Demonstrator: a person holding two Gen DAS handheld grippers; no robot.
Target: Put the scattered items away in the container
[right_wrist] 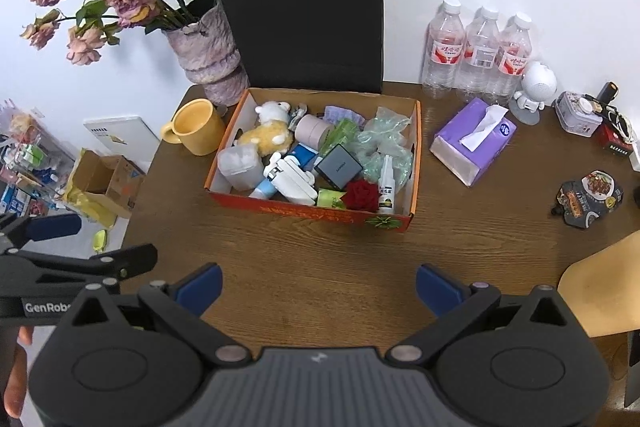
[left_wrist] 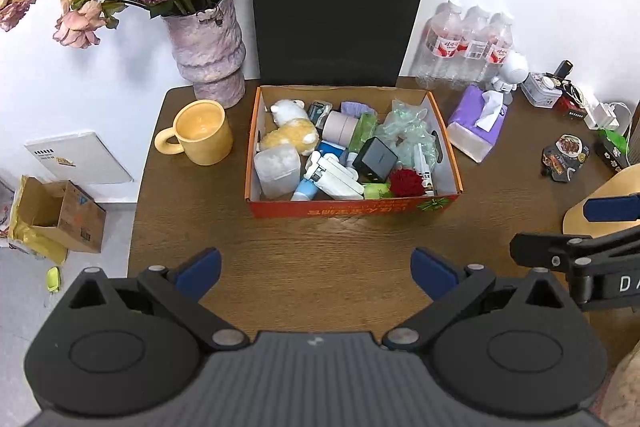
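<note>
Basically done, I'd say — box (left_wrist: pixel 354 207) mid-table is packed w/ plush (left_wrist: pixel 289 131), charger (left_wrist: pixel 376 159), rose (left_wrist: pixel 407 182) etc. Left gripper (left_wrist: pixel 316 273) and right gripper (right_wrist: pixel 319 289) both spread wide, empty. Snack pack (right_wrist: pixel 590 198) maybe left — unsure it counts.

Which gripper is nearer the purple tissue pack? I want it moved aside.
Right. The right gripper hovers open in front of the box, tissue pack ahead to its right. The left gripper sits further left, also open.

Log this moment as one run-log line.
left gripper: open, empty | right gripper: open, empty | orange box: full | snack pouch: on table, outside box
</note>
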